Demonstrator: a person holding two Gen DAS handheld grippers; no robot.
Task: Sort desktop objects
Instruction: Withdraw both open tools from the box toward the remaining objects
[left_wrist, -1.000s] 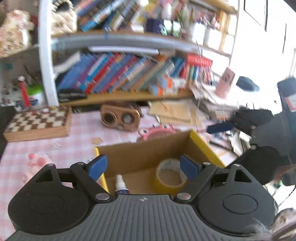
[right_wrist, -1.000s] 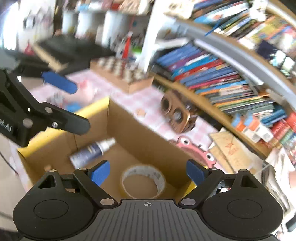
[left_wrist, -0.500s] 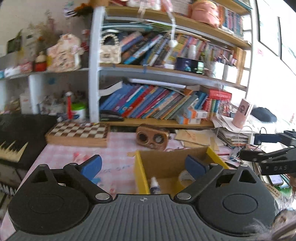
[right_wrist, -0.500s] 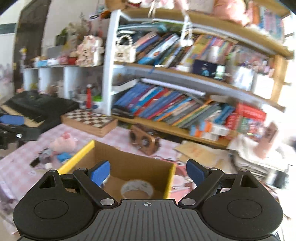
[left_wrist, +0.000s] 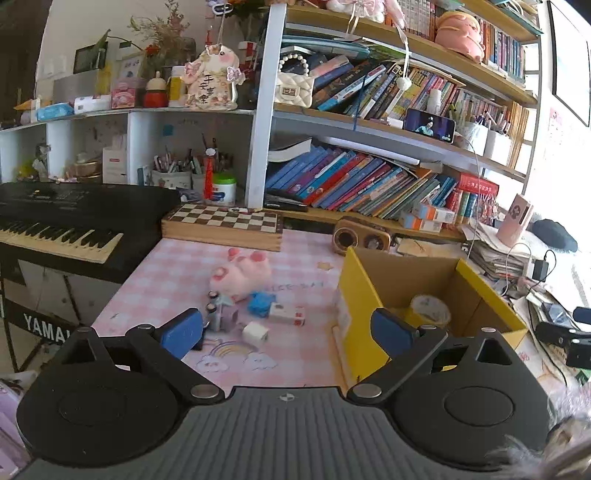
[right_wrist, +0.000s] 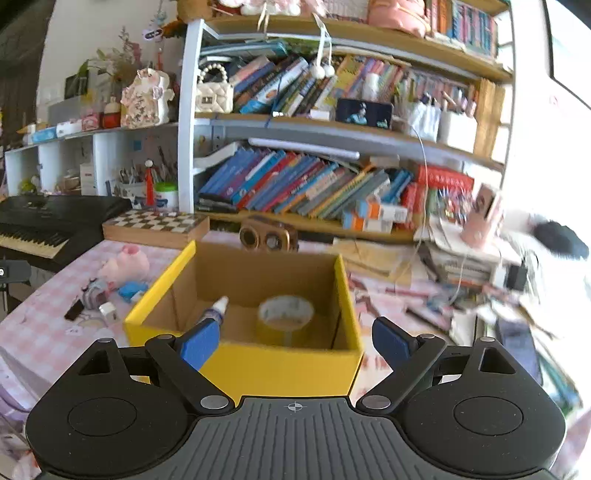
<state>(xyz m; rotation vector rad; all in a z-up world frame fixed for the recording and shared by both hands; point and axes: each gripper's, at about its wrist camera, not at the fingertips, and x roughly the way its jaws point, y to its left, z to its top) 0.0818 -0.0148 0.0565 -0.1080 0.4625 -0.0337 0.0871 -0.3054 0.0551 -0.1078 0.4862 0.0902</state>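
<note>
Both tools are released and carry nothing: the left tool (left_wrist: 288, 330) has just been spreading its jaws with nothing between them, and the right tool (right_wrist: 293, 339) holds its jaws wide above the near wall of the yellow box (right_wrist: 258, 363). Inside the box lie a tape roll (right_wrist: 286, 317) and a small bottle (right_wrist: 216, 310).

What is left to sort sits in a loose cluster on the pink checked desk (left_wrist: 177, 273), left of the box: a pink plush (left_wrist: 240, 275), a blue piece (left_wrist: 260, 302), a white-and-red packet (left_wrist: 288, 315), a white cube (left_wrist: 255, 332) and a pair of batteries (left_wrist: 214, 315).

The left tool looks best placed for the next pick. Choose an outlier first (the white cube stands nearest), line the jaws across its narrow faces, and come down straight so neighbours are not nudged. The right tool should stay clear of the box opening.
</note>
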